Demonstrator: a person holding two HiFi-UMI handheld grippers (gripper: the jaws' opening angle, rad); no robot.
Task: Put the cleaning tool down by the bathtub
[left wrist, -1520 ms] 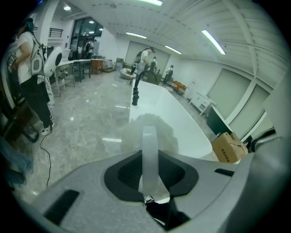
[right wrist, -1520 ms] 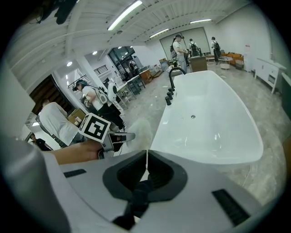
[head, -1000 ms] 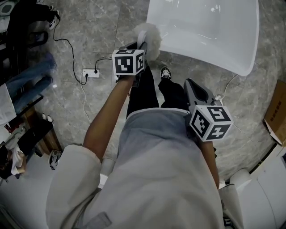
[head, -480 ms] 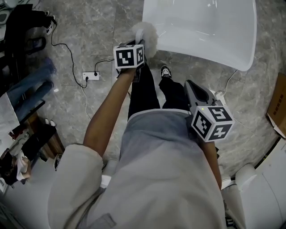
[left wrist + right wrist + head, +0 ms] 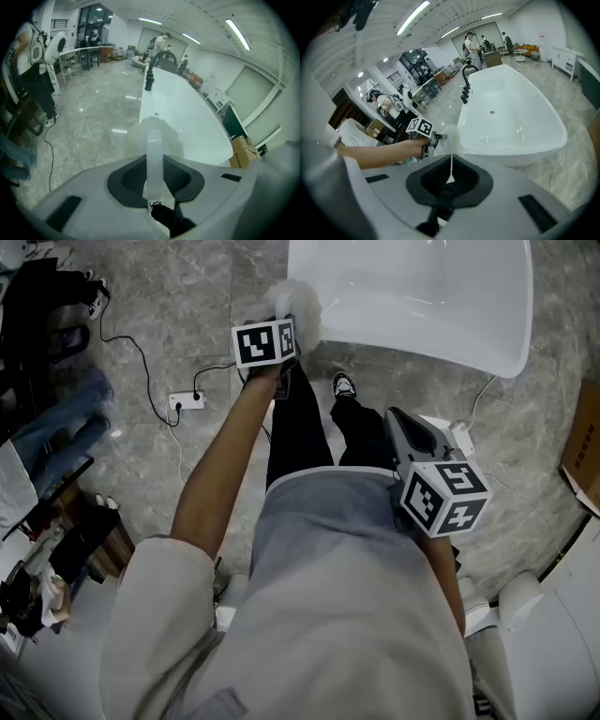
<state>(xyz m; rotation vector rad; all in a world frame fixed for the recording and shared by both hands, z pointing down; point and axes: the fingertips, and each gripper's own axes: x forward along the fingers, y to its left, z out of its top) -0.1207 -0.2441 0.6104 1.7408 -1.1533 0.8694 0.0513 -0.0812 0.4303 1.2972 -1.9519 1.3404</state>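
In the head view the left claw (image 5: 286, 324) is out over grey marble-look floor tiles (image 5: 178, 296) at the near corner of the white bathtub (image 5: 422, 306). The fluffy cleaning tool (image 5: 298, 302) pokes out of it just beside the rim, and the right claw (image 5: 398, 418) hangs by the person's hip. The left gripper view shows its claw pinching the tool's pale handle, with the tub's black faucet (image 5: 151, 75) and a glossy open hall beyond. In the right gripper view that claw is pressed together and empty, in the same strip-lit room.

Open lab hall: bathtub (image 5: 422, 296), desks (image 5: 86, 48)
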